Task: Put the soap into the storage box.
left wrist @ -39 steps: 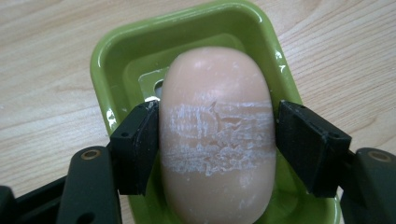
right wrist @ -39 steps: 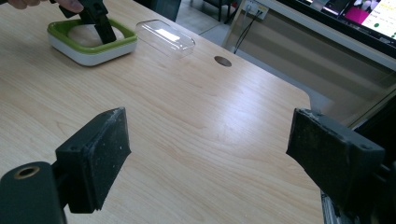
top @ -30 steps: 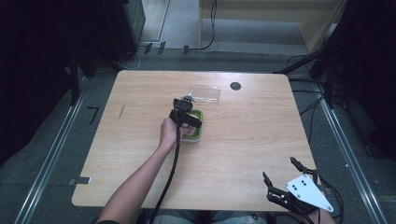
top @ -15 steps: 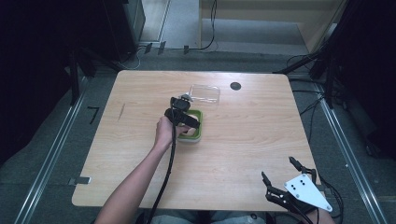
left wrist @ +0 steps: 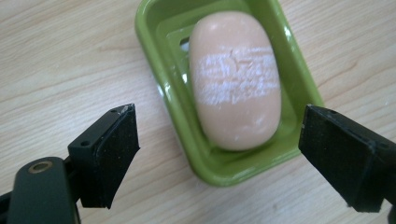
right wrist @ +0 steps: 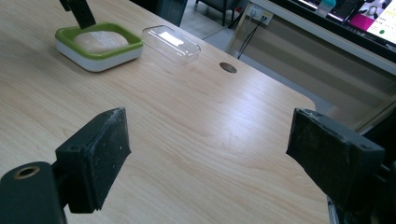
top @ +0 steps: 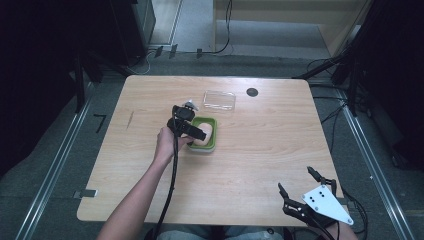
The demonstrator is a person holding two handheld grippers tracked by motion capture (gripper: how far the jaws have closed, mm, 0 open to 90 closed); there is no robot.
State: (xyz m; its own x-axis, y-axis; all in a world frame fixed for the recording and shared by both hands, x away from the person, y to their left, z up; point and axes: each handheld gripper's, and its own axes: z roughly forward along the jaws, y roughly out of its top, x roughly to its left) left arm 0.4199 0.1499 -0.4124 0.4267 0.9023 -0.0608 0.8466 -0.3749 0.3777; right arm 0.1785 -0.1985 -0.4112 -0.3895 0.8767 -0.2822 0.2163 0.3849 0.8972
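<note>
A peach-coloured bar of soap [left wrist: 236,81] lies in a green soap dish [left wrist: 154,60] near the table's middle [top: 212,131]. My left gripper [left wrist: 217,116] hovers just above the dish's near end, held by a hand [top: 165,142] at the dish's left side. Its jaws have just been opening and stand open, apart from the soap, which rests in the dish below them. My right gripper [top: 295,178] is open over the table's front right corner, with nothing between its jaws [right wrist: 208,116]. From there the soap [right wrist: 100,41] and dish [right wrist: 98,59] sit far off at upper left.
A clear plastic lid [top: 220,100] lies on the table just behind the dish, also seen in the right gripper view [right wrist: 170,43]. A dark round hole [top: 252,92] sits near the far edge. Bare wood surrounds the dish; the floor drops away past every table edge.
The left hand and gripper have drawn back to the left and risen a little off the dish. The soap stays in the dish. The right gripper has kept still.
</note>
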